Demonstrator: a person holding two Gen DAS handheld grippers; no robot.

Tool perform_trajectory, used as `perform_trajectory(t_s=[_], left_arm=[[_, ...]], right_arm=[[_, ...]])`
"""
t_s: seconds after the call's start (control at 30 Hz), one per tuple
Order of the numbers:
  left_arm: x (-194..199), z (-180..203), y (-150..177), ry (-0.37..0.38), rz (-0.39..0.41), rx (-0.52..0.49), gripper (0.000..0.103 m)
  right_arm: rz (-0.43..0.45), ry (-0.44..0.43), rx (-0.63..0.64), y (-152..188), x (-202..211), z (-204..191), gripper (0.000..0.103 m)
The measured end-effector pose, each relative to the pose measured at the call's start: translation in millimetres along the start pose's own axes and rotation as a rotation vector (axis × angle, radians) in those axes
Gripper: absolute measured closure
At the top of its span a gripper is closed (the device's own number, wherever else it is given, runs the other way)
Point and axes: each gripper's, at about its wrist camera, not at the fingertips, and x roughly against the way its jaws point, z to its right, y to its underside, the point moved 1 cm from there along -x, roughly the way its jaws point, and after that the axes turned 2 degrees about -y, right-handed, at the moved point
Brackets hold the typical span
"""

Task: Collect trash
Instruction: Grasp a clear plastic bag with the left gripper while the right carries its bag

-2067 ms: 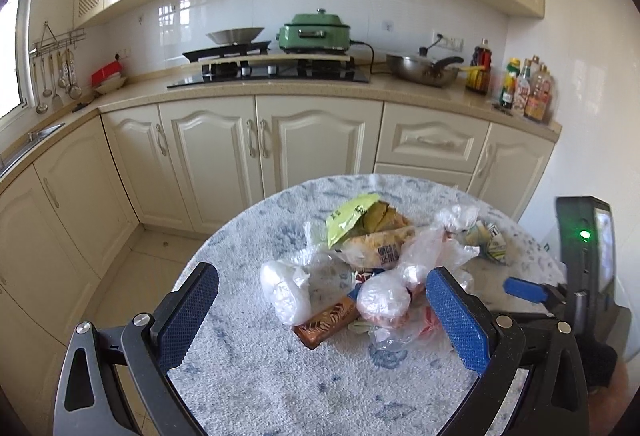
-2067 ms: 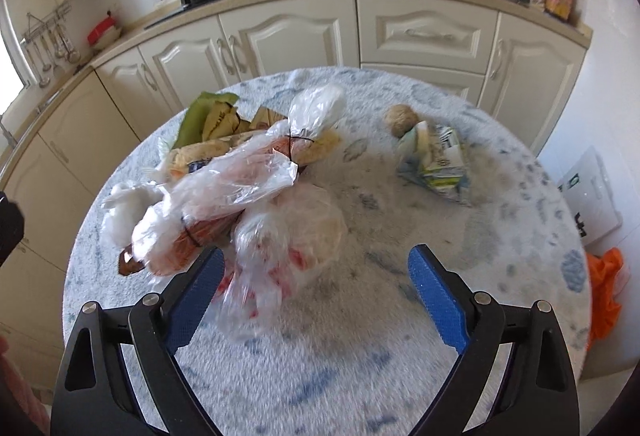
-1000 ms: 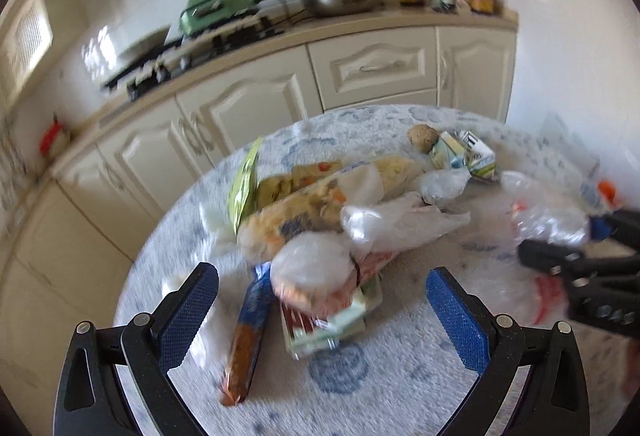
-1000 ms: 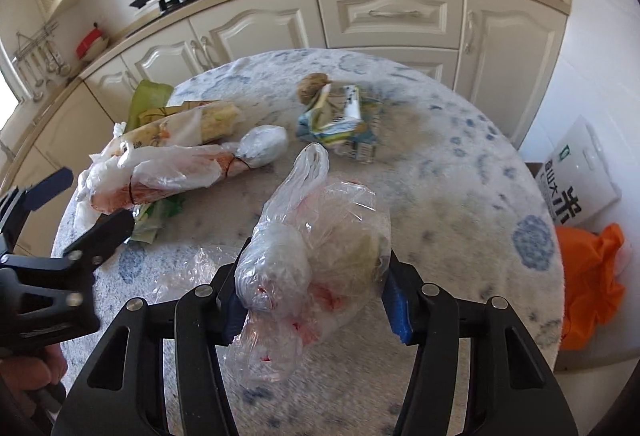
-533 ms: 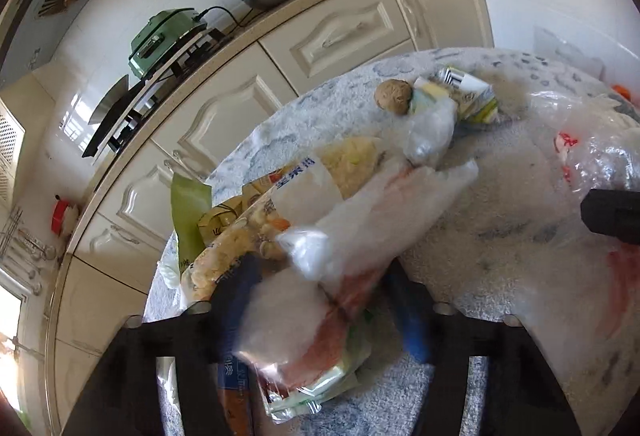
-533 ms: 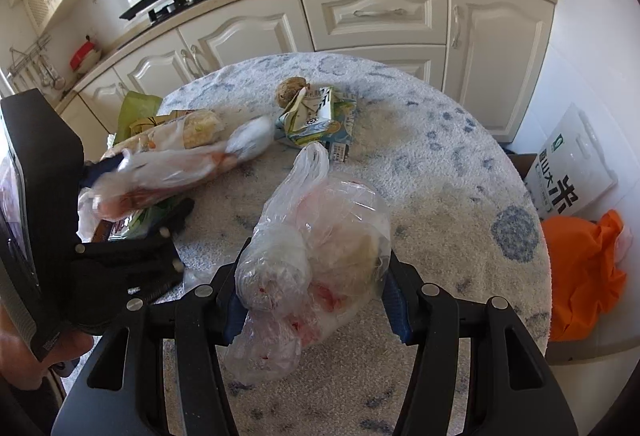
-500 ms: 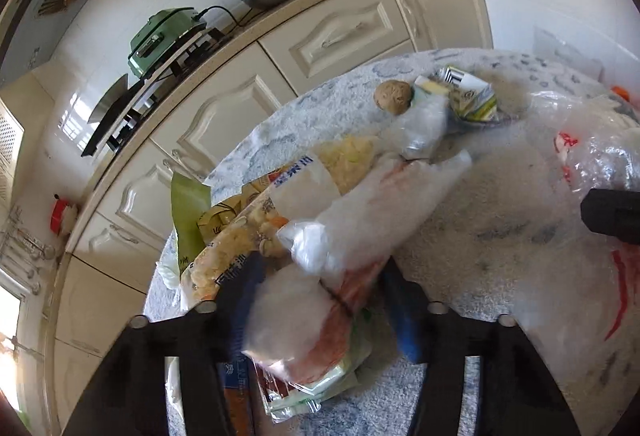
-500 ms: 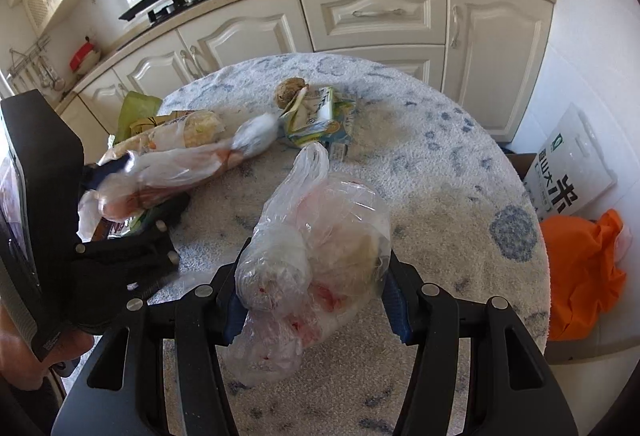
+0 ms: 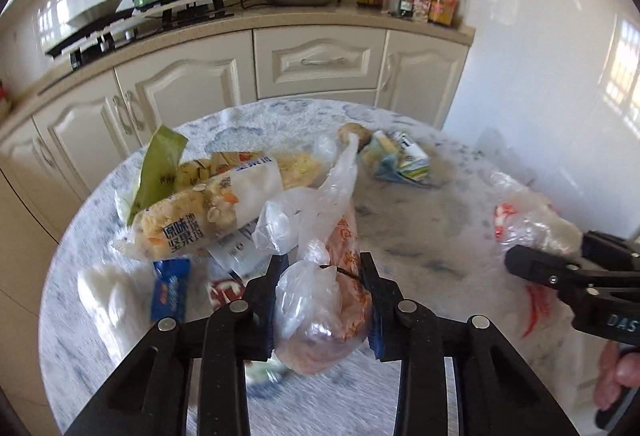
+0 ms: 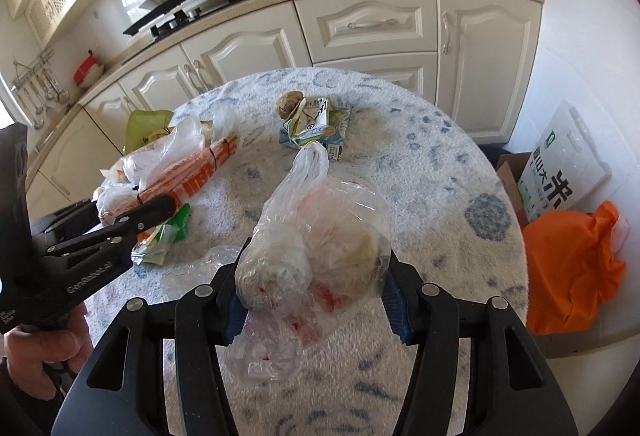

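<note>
My left gripper (image 9: 322, 294) is shut on a knotted clear bag with an orange wrapper inside (image 9: 324, 300), held above the round table (image 9: 420, 236). My right gripper (image 10: 312, 298) is shut on a clear plastic bag with red print (image 10: 320, 248), held over the table (image 10: 440, 196). That bag also shows at the right of the left wrist view (image 9: 528, 224). The orange-wrapper bag shows at the left of the right wrist view (image 10: 188, 176). A snack bag of nut chips (image 9: 208, 212), a green wrapper (image 9: 160, 160), a blue wrapper (image 9: 170, 290) and a crushed carton (image 9: 396, 160) lie on the table.
A brown lump (image 10: 290, 102) lies beside the crushed carton (image 10: 316, 124). An orange bag (image 10: 568, 272) and a white rice sack (image 10: 564, 172) stand on the floor right of the table. Kitchen cabinets (image 10: 372, 24) and a counter with stove and pan run behind.
My left gripper has closed on the orange-wrapper bag and lifted it off the pile. My right gripper stays shut on its clear bag, holding it above the table.
</note>
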Motion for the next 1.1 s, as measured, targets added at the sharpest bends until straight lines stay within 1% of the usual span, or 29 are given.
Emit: perform_trajectory(t_s=[0.07,0.13,0.17,0.2,0.23,0.27,0.3,0.37,0.43,0.47,0.5,0.53,0.57,0.6,0.63,0.7,0.77,0.83,0.93,1.1], left_arm=[[2.7,-4.7,0.4,0.017,-0.009,0.005,0.073],[-0.1,-0.3,3.5,0.004,-0.038,-0.025,0.070],[-0.9,1.1,3.2,-0.017,-0.050,-0.040,0.065],[-2.7,2.6,4.6,-0.024,-0.052,-0.048,0.057],[-6.8,7.4,4.4,-0.028,-0.057,-0.057,0.052],[-11.4,13.3,1.7,-0.042,-0.059,-0.070,0.043],[-17.5,17.3,-0.7,-0.056,-0.066,-0.087,0.041],[-27.8,30.7,-7.2,-0.072,-0.076,-0.133,0.041],[-41.8,44.8,-10.4,-0.091,-0.085,-0.184,0.042],[-49.3,52.0,-9.4,-0.091,-0.097,-0.206,0.046],[-54.5,55.8,-11.4,-0.084,-0.078,-0.215,0.055],[-57.5,59.8,-11.9,-0.082,-0.071,-0.219,0.058],[-65.3,58.7,-14.2,-0.070,-0.071,-0.216,0.071],[-67.6,60.5,-14.9,-0.055,-0.080,-0.209,0.078],[-67.1,61.4,-14.0,-0.036,-0.081,-0.199,0.078],[-63.5,61.4,-7.8,0.039,-0.074,-0.171,0.078],[-58.8,58.0,-1.5,0.098,-0.058,-0.141,0.078],[-49.1,52.3,4.6,0.132,-0.026,-0.105,0.079],[-28.5,43.3,7.9,0.163,0.031,-0.063,0.079],[10.1,35.9,5.4,0.175,0.151,-0.032,0.078]], right_arm=[[0.002,0.000,-0.005,2.9,3.9,0.6,0.046],[-0.001,0.008,-0.004,7.2,6.6,1.5,0.046],[-0.004,0.008,-0.008,9.3,6.9,2.4,0.046],[-0.008,0.009,-0.012,11.0,6.8,3.4,0.046],[-0.011,0.012,-0.014,12.8,6.7,4.2,0.046],[-0.013,0.013,-0.016,13.6,7.0,5.3,0.046],[-0.013,0.013,-0.018,13.7,7.2,6.0,0.046],[-0.009,0.020,-0.021,13.6,9.9,8.5,0.046],[-0.003,0.025,-0.028,11.9,12.5,13.0,0.046],[0.000,0.032,-0.030,11.5,13.7,15.3,0.046],[0.002,0.037,-0.037,10.6,15.3,18.8,0.046],[0.004,0.036,-0.043,10.5,16.5,21.5,0.046],[0.004,0.037,-0.047,10.8,17.3,23.1,0.046],[0.006,0.043,-0.048,11.3,18.9,24.9,0.046],[0.008,0.046,-0.050,11.8,21.1,26.4,0.046],[0.015,0.047,-0.053,12.6,25.6,28.5,0.046],[0.023,0.053,-0.055,12.9,29.7,30.5,0.046],[0.032,0.053,-0.064,14.2,35.2,33.1,0.046],[0.044,0.056,-0.068,15.7,42.0,35.9,0.046],[0.089,0.056,-0.068,16.0,62.1,36.5,0.046]])
